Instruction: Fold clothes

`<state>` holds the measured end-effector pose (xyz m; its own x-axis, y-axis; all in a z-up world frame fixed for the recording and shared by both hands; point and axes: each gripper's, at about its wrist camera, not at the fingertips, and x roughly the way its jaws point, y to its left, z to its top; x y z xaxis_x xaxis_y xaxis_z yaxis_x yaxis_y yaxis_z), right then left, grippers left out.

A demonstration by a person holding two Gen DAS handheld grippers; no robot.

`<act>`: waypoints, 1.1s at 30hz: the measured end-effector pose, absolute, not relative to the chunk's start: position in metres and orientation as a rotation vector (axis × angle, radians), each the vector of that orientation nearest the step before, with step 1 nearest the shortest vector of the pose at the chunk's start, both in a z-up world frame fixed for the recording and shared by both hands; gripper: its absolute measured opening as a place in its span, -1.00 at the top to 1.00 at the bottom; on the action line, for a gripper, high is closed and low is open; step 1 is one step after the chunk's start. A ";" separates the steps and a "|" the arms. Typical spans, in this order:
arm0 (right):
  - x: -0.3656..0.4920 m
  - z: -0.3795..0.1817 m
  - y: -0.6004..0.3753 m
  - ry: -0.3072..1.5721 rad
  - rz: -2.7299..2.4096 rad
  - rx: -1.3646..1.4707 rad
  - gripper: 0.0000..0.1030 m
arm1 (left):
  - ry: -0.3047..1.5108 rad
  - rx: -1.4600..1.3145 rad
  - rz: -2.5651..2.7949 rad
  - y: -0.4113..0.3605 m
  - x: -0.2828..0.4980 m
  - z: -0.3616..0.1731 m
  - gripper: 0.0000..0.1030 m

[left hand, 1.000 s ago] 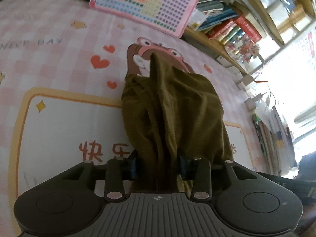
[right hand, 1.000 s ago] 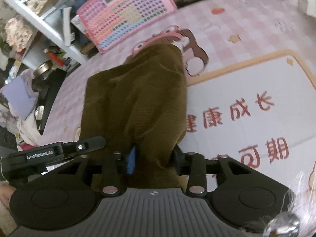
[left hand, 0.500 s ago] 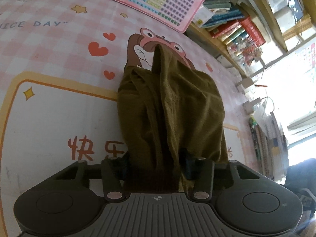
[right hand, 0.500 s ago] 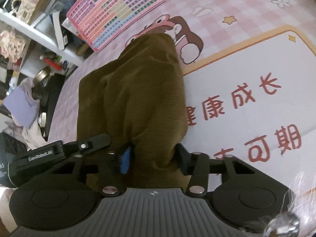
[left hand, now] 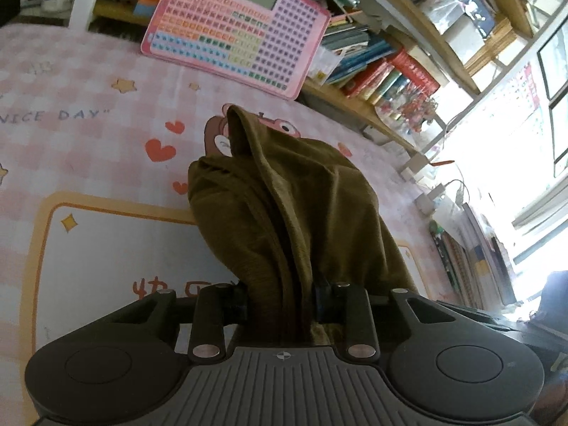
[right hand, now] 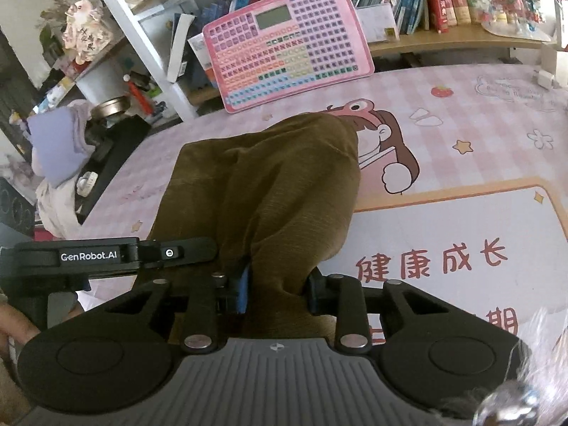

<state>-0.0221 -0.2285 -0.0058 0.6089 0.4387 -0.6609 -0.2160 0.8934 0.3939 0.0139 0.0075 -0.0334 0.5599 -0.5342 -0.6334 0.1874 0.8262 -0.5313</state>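
Note:
An olive-brown garment lies bunched on the pink cartoon mat; its near end rises off the mat into both grippers. My left gripper is still closing, its pads pressing a thick fold of the garment. In the right wrist view the same garment runs from the mat's cartoon figure back into my right gripper, also closing and pinching the cloth. The left gripper's body shows beside it at the left. The fingertips of both are buried in the fabric.
A pink keyboard toy leans on the bookshelf at the mat's far edge. Shelves with clutter and a purple bundle stand off the mat's left side. A person's hand shows at the lower left.
Both grippers have narrowed onto the garment and lifted its near end. Both views have risen and tilted up, so more of the shelves and keyboard toy shows.

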 end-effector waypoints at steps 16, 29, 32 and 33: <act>-0.038 -0.003 -0.213 0.825 0.380 0.298 0.46 | 0.832 -0.417 -0.462 0.018 -0.005 -0.024 0.44; -0.036 -0.006 -0.220 0.844 0.411 0.295 0.46 | 0.834 -0.425 -0.423 0.012 -0.013 -0.024 0.44; -0.029 -0.006 -0.224 0.847 0.434 0.293 0.46 | 0.831 -0.425 -0.400 0.007 -0.010 -0.022 0.44; -0.027 -0.006 -0.226 0.846 0.443 0.292 0.46 | 0.829 -0.423 -0.391 0.004 -0.009 -0.021 0.44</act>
